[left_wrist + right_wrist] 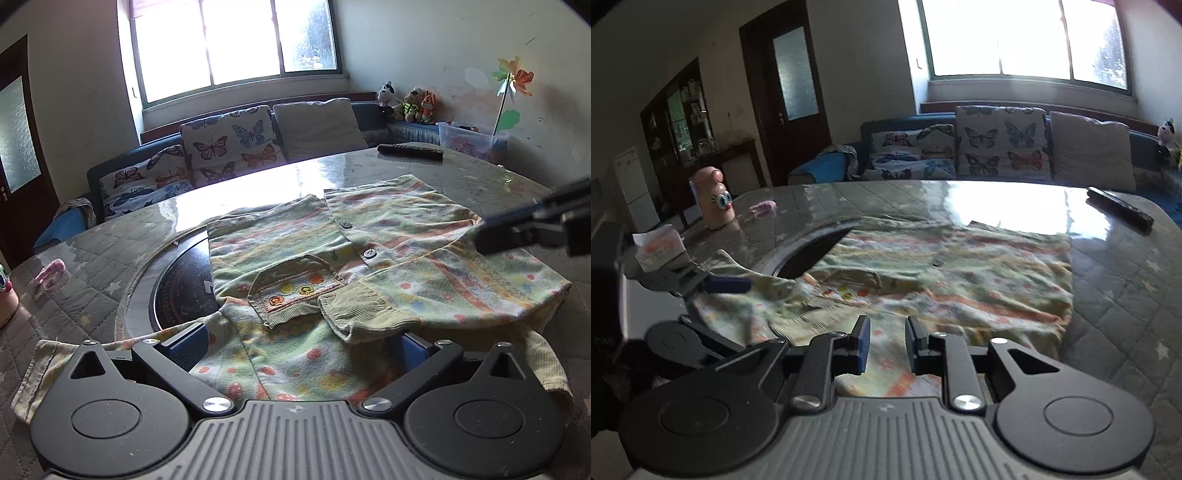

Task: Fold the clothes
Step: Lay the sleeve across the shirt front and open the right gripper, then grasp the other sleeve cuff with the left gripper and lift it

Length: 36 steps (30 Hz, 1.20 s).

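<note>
Floral shirt (369,251) blurred under right gripper (886,343), fingers slightly apart; left gripper (295,347) fingers wide, tips half-hidden.

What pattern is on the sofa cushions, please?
Colourful butterflies on the white sofa cushions; clearest in the left wrist view.

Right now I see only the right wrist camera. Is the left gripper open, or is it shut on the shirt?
Observer: Open wide. The left gripper has the cloth of the shirt lying between its fingers, not pinched.
Operator: My picture is blurred. Is a sleeve already folded in?
Observer: Yes. One sleeve lies across the front, with its cuff next to the pocket.
</note>
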Each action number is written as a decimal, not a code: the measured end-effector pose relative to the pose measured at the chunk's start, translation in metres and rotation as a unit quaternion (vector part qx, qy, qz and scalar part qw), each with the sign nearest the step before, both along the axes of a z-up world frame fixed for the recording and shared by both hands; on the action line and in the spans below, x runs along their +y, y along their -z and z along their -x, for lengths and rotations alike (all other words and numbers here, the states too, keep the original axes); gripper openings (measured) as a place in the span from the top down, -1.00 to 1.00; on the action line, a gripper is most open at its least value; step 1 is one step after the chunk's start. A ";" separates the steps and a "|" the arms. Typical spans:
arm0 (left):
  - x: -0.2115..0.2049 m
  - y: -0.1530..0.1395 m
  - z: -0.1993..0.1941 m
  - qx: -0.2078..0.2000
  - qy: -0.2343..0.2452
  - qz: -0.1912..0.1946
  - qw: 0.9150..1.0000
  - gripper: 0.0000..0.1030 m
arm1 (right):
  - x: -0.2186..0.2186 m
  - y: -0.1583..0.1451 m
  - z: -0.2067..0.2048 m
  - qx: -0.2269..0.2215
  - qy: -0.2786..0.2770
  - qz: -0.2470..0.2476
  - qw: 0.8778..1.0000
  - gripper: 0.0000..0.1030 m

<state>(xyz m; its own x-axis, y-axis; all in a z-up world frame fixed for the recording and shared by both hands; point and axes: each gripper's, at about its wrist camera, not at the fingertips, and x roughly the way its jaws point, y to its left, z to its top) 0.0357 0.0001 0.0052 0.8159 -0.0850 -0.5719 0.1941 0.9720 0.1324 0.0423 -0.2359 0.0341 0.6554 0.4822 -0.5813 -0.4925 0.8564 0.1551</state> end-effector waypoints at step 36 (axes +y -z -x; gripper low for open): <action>-0.007 0.000 -0.020 0.018 -0.019 -0.001 1.000 -1.00 | -0.033 0.031 -0.052 0.018 0.059 0.036 0.997 0.42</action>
